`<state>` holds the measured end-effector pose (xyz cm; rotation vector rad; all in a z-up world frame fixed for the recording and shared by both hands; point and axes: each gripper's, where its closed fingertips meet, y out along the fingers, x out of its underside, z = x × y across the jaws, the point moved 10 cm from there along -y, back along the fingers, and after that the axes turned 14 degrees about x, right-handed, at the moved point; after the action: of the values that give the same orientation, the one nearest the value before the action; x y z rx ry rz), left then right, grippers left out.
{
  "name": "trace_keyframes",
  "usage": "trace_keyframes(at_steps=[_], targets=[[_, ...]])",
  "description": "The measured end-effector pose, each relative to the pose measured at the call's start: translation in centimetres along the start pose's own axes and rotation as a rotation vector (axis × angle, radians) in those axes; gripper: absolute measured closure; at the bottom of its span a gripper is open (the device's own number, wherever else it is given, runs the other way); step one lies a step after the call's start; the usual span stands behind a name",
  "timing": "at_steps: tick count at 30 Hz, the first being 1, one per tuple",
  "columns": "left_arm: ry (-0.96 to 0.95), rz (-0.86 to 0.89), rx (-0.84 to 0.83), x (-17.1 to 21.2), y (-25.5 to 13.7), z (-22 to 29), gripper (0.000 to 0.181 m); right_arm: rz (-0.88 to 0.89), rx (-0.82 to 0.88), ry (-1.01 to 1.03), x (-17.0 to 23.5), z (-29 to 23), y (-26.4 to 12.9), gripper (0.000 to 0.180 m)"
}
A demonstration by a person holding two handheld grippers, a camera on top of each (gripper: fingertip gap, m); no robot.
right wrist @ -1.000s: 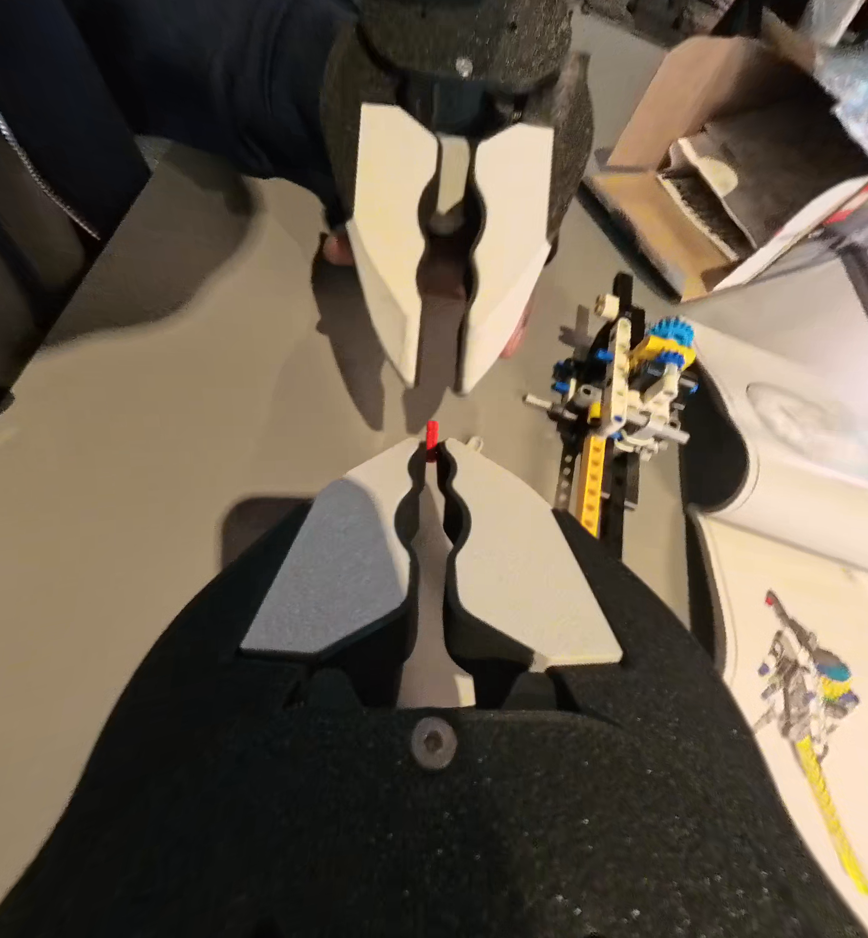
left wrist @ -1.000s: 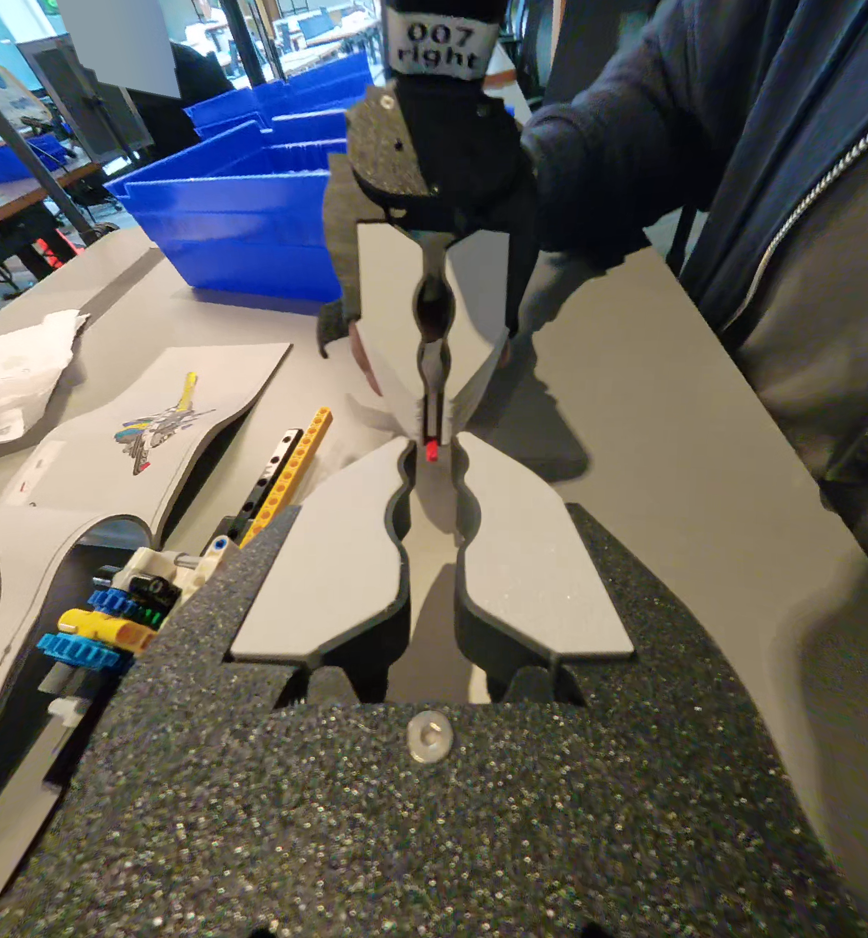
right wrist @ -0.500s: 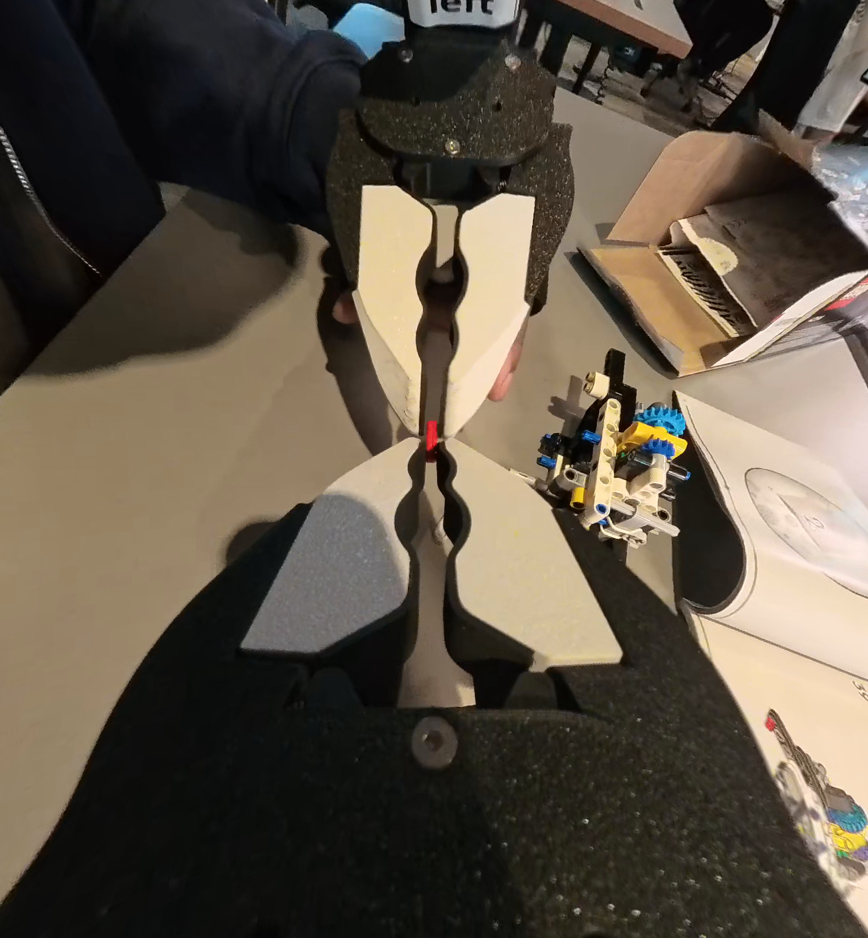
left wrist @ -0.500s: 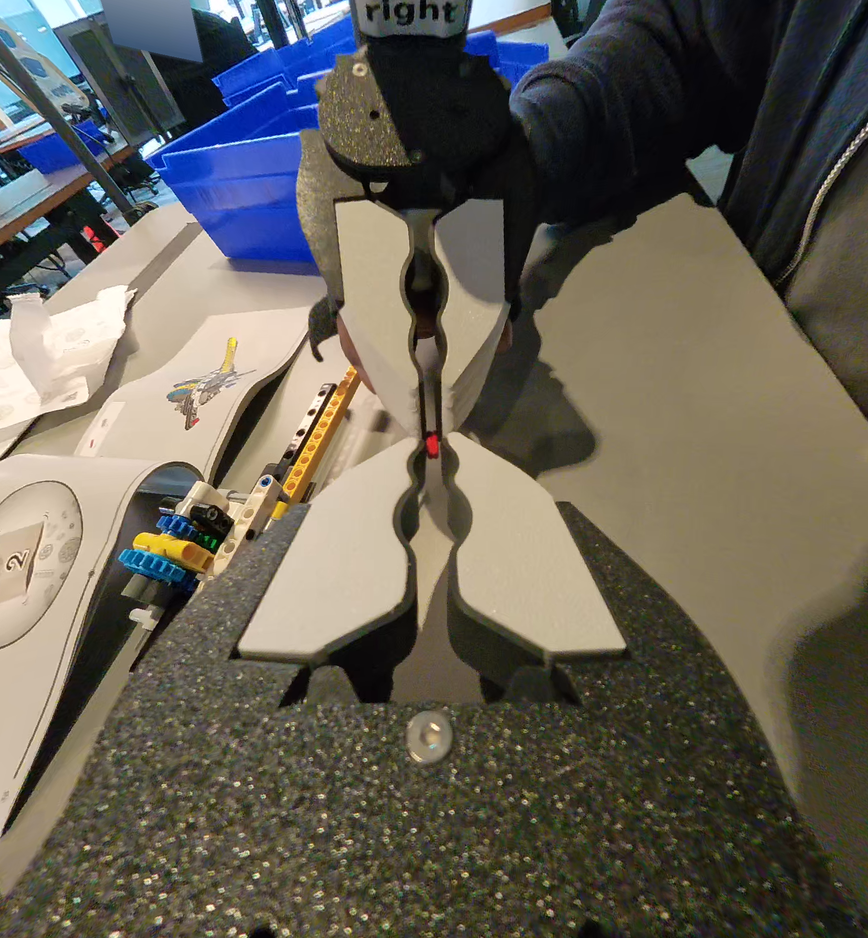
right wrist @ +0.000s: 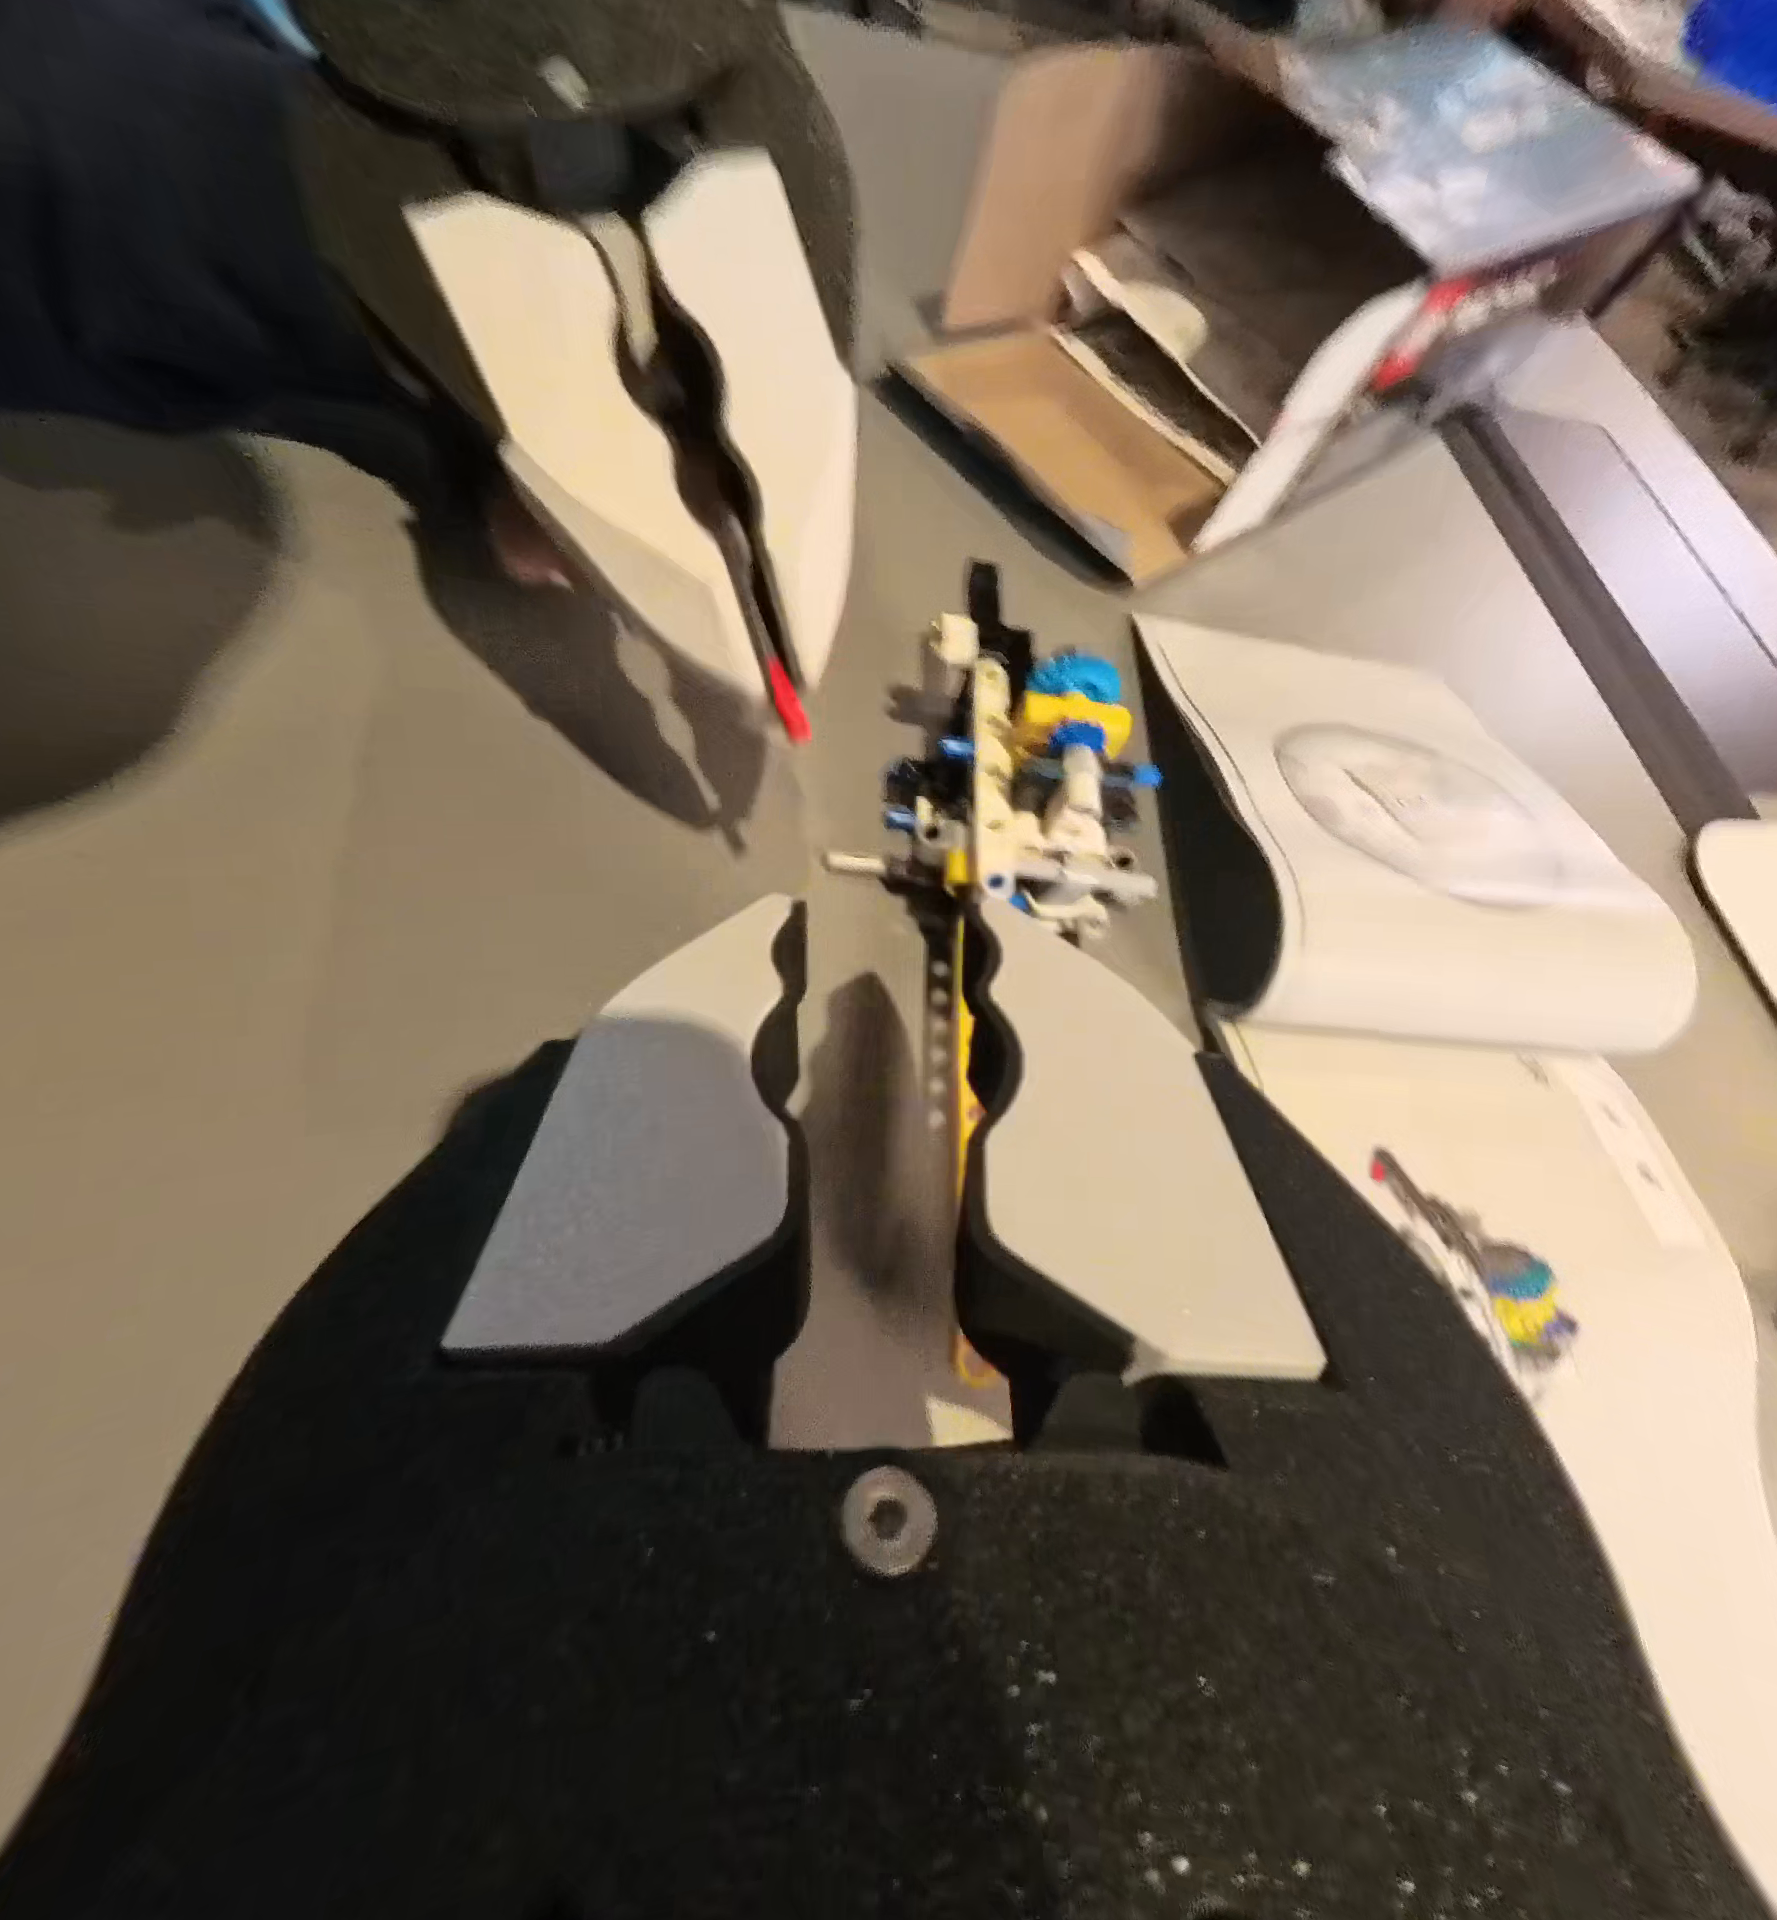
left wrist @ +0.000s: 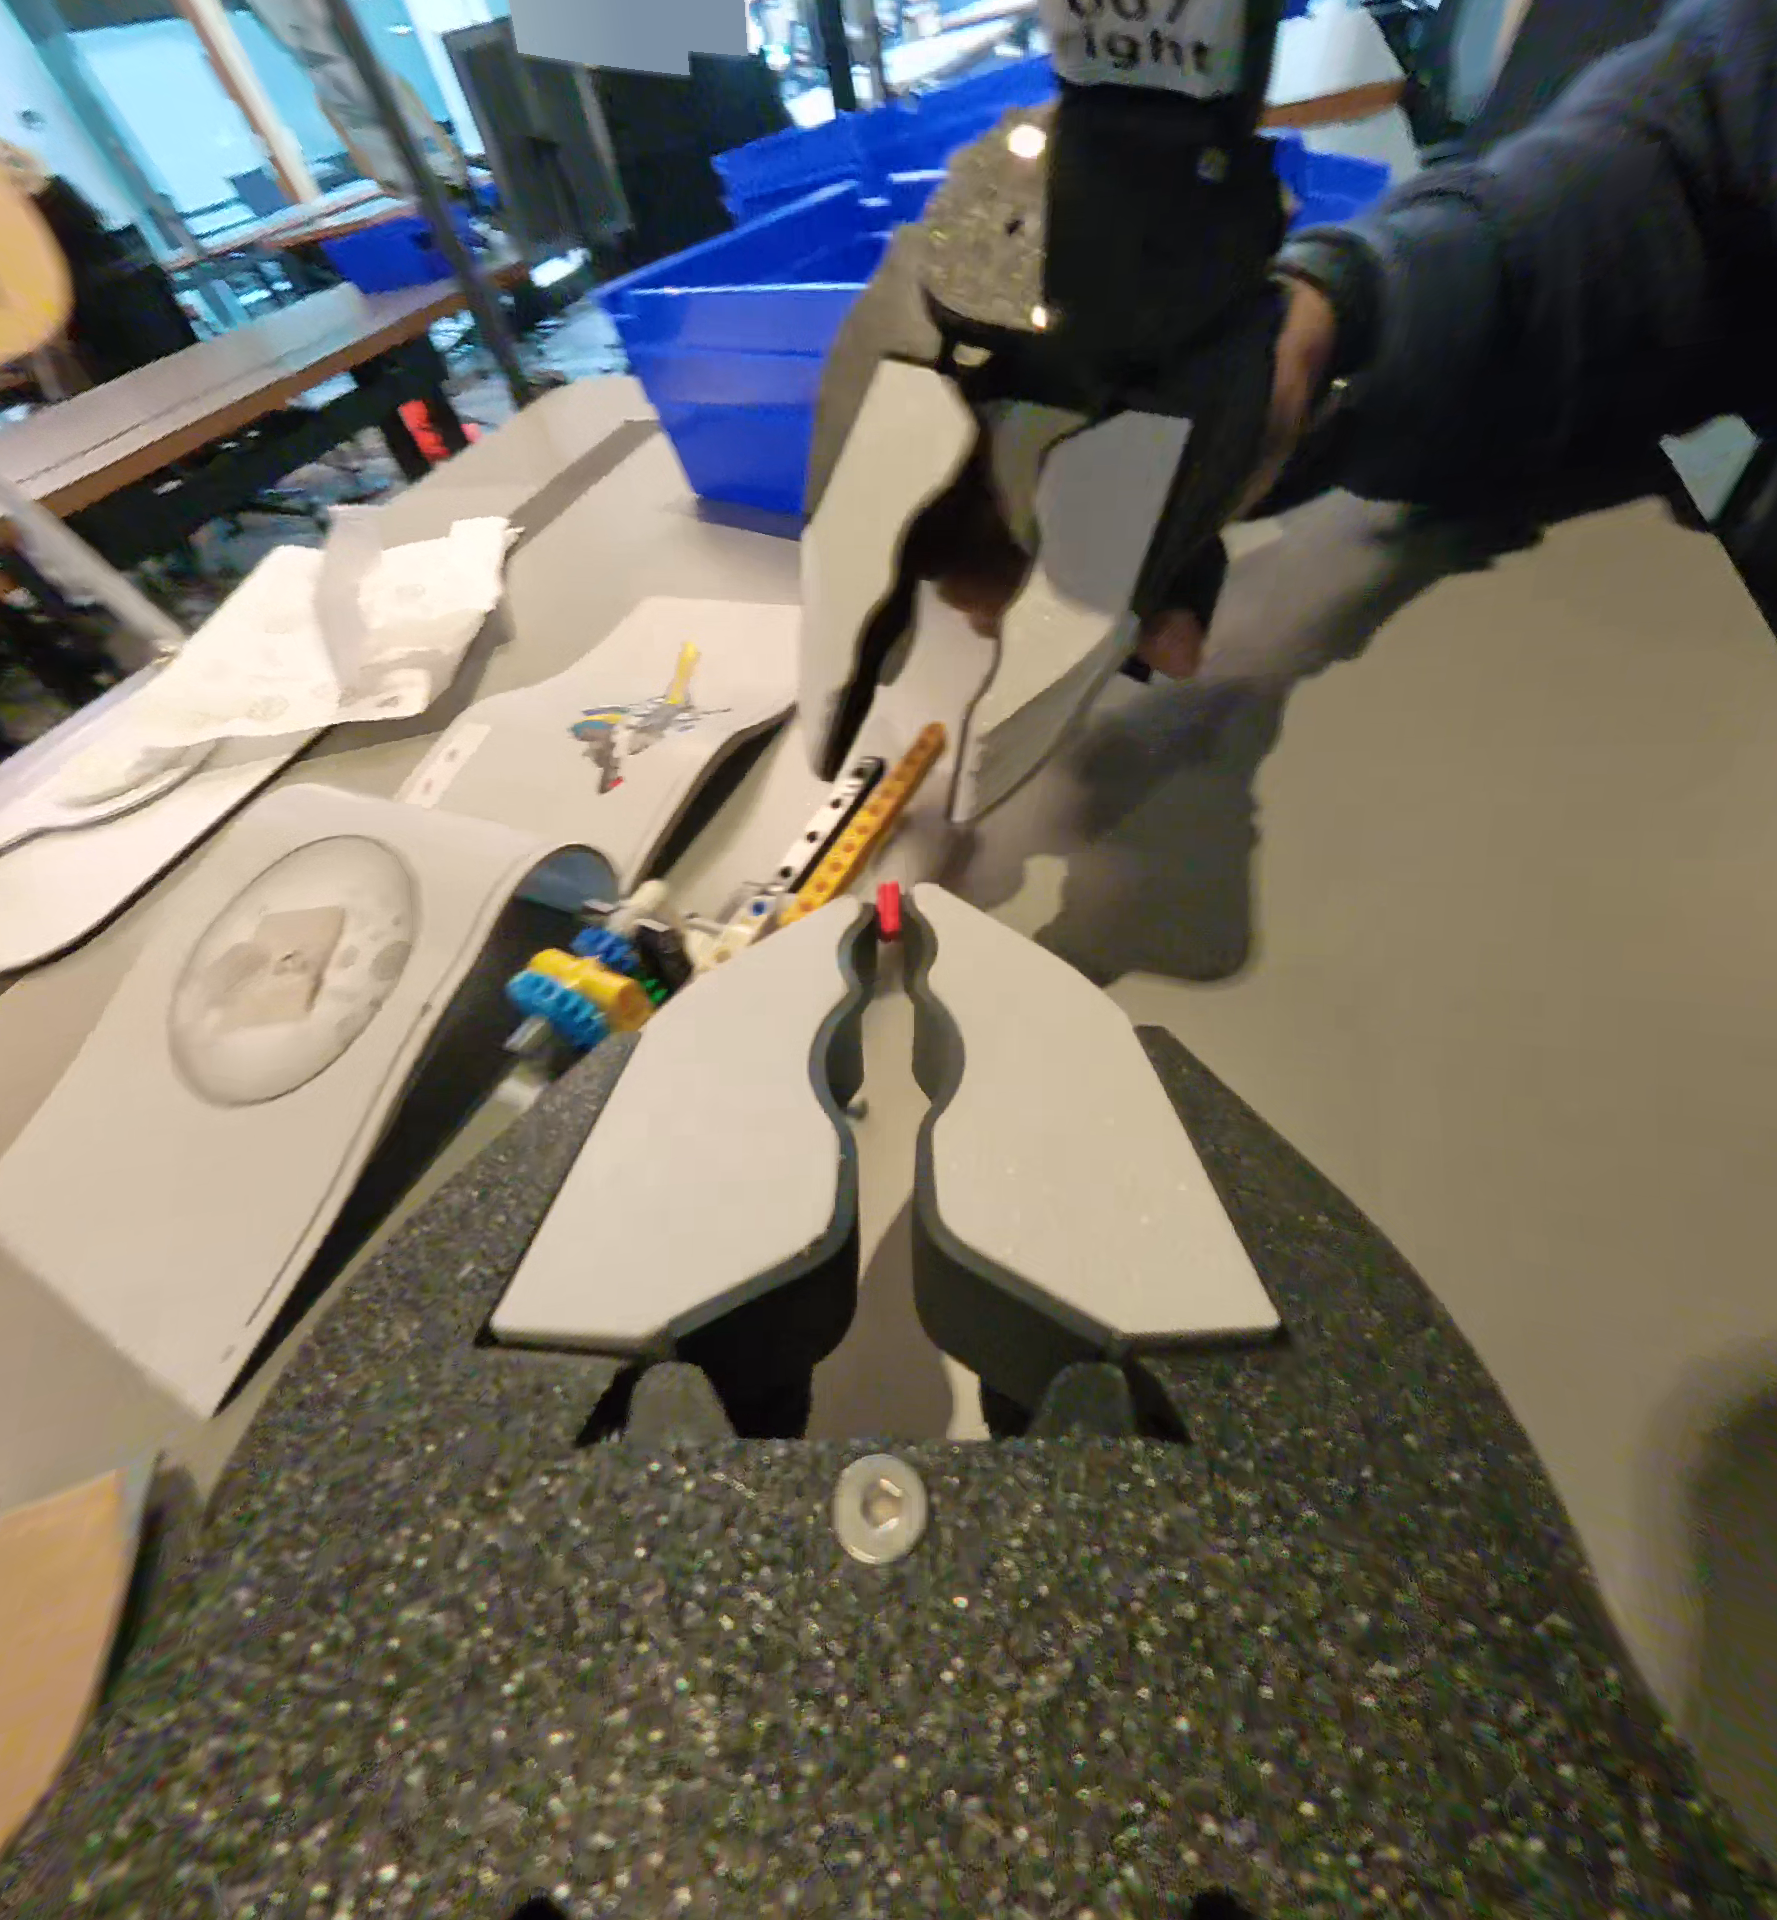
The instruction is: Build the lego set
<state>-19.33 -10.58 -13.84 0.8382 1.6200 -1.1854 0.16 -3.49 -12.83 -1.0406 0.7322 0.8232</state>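
The left gripper (left wrist: pixel 889 920) has its two fingers closed onto a small red pin (left wrist: pixel 887 911), which pokes out past the tips; in the right wrist view that same pin (right wrist: pixel 786 699) shows as a red stub at the end of a thin dark shaft pinched between the pale fingers. The right gripper (right wrist: pixel 889 920) is spread wide with nothing between its fingers, and it hangs over the near end of the yellow beam (right wrist: pixel 957 1081) of the partly built lego model (right wrist: pixel 1019 790), which lies on the grey table (left wrist: pixel 1435 935). The model sits just left of an open instruction booklet (right wrist: pixel 1424 862). A cardboard box (right wrist: pixel 1092 416) stands farther off, and blue bins (left wrist: pixel 749 343) line the table's far edge.
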Motion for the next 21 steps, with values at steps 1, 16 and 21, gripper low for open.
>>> trace_keyframes(at_steps=[1,16,21], targets=[[-0.017,0.011,-0.035,0.0,-0.5,-0.3,0.177,-0.047,0.015,0.015,0.3,0.3,0.1,0.148],[-0.242,0.016,-0.403,2.2,-5.0,-3.1,0.177,-0.363,0.065,0.056,2.8,0.1,1.3,0.172],[-0.270,-0.002,-0.427,2.5,-5.0,-3.3,0.177,-0.391,0.055,0.095,2.9,-0.7,0.7,0.172]])
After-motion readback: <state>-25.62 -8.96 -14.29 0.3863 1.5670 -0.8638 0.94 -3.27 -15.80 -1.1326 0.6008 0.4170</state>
